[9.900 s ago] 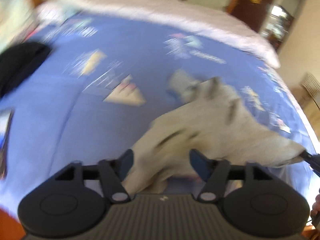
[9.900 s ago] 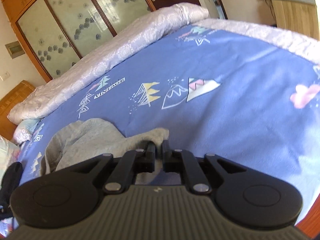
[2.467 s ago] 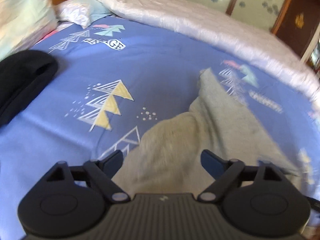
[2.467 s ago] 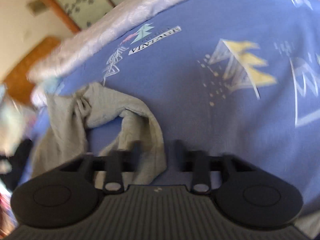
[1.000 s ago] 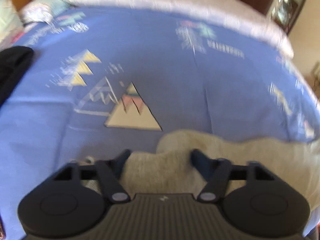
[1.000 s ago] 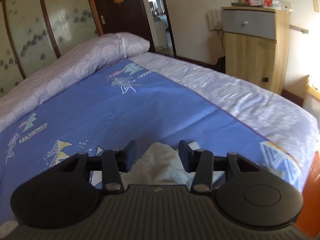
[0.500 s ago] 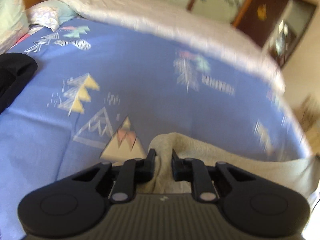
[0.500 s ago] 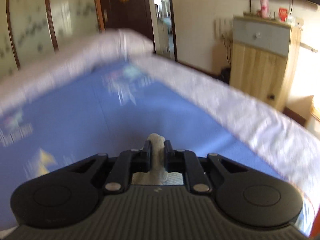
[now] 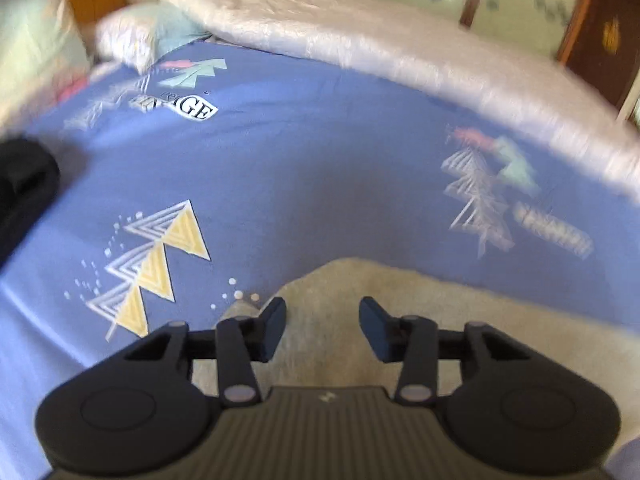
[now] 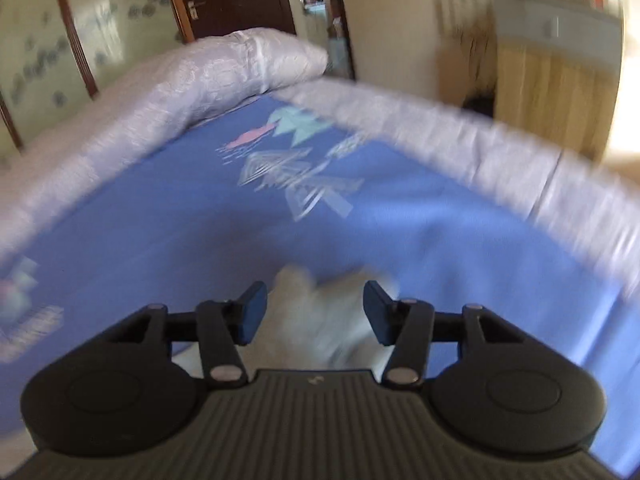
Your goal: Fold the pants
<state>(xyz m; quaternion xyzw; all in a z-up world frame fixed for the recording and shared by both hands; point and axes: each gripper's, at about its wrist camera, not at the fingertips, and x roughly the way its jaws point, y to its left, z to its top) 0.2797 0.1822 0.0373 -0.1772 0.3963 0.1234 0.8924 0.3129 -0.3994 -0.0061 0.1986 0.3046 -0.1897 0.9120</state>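
Note:
The grey pants [image 9: 400,304] lie on the blue patterned bedsheet [image 9: 320,152]. In the left wrist view they spread from between my fingers off to the right. My left gripper [image 9: 322,316] is open just above the cloth, holding nothing. In the right wrist view a blurred end of the pants [image 10: 316,304] lies between the fingers of my right gripper [image 10: 314,304], which is open too. Most of the pants are hidden behind the gripper bodies.
A rolled pale quilt [image 9: 380,48] runs along the far side of the bed and shows in the right wrist view [image 10: 180,92]. A black garment [image 9: 24,188] lies at the left, pillows [image 9: 148,36] beyond. A wooden cabinet [image 10: 556,68] stands past the bed's right edge.
Both grippers were shut on the pants half a second ago and have now opened, letting the cloth go. The pants have settled onto the sheet. Both views have shifted.

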